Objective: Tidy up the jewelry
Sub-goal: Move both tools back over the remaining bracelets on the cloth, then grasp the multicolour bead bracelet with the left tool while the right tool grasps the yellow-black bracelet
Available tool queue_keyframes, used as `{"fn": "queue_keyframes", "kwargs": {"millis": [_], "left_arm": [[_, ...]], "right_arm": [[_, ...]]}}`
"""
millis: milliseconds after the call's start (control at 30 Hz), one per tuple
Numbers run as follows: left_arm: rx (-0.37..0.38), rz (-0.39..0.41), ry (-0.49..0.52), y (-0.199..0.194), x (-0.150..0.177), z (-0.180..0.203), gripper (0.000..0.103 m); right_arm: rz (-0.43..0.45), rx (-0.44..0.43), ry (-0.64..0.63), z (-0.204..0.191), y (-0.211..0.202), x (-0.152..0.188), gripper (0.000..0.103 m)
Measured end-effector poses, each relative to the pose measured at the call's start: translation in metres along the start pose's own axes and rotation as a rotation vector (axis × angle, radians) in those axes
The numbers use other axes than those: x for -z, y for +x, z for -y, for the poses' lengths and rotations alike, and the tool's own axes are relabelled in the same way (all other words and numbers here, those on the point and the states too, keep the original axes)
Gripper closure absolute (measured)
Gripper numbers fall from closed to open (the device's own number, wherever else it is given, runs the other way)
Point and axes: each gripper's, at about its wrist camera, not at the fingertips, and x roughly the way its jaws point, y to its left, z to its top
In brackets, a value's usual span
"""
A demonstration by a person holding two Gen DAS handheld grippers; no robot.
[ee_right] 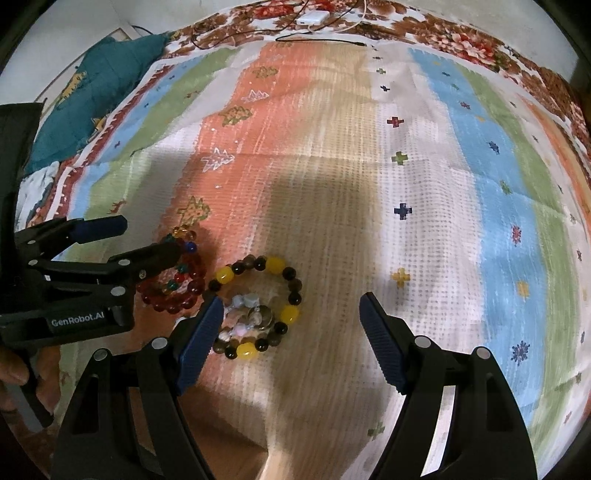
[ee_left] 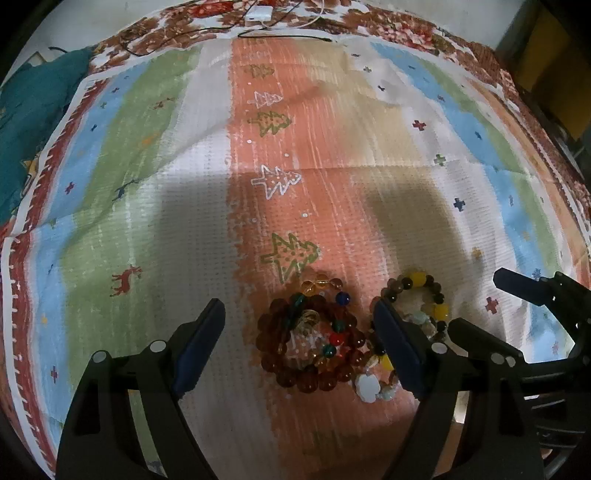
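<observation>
An amber-brown bead bracelet with several coloured beads lies on the striped cloth, between the fingers of my left gripper. That gripper is open and no pad touches the beads. Just right of it lies a bracelet of dark and yellow beads, half hidden by the left gripper's right finger. In the right wrist view the yellow-and-dark bracelet sits between the fingers of my open right gripper, close to its left finger, with small pale beads inside it. The left gripper hovers over the amber bracelet.
The striped cloth covers a floral bedsheet. A teal cushion lies at the far left. A white charger and black cables lie along the far edge. A person's hand holds the left gripper's handle.
</observation>
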Motion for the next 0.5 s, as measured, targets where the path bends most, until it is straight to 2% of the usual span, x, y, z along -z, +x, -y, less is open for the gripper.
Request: {"fn": "queue_keyframes", "kwargs": {"millis": [167,433,500], "left_arm": [[0.001,-0.014,0.005,0.008,-0.003,0.000,0.025],[0.011,-0.035,0.011,0.020,-0.007,0.001,0.041],[0.019,-0.036,0.017,0.021,-0.008,0.003,0.047]], "right_arm": [[-0.021,0.004,-0.006,0.002,0.013,-0.003,0.027],[-0.053,0.001,0.012,0.007,0.029,-0.007,0.027],[-0.060,-0.008,0.012,0.007,0.031,-0.008,0.036]]}}
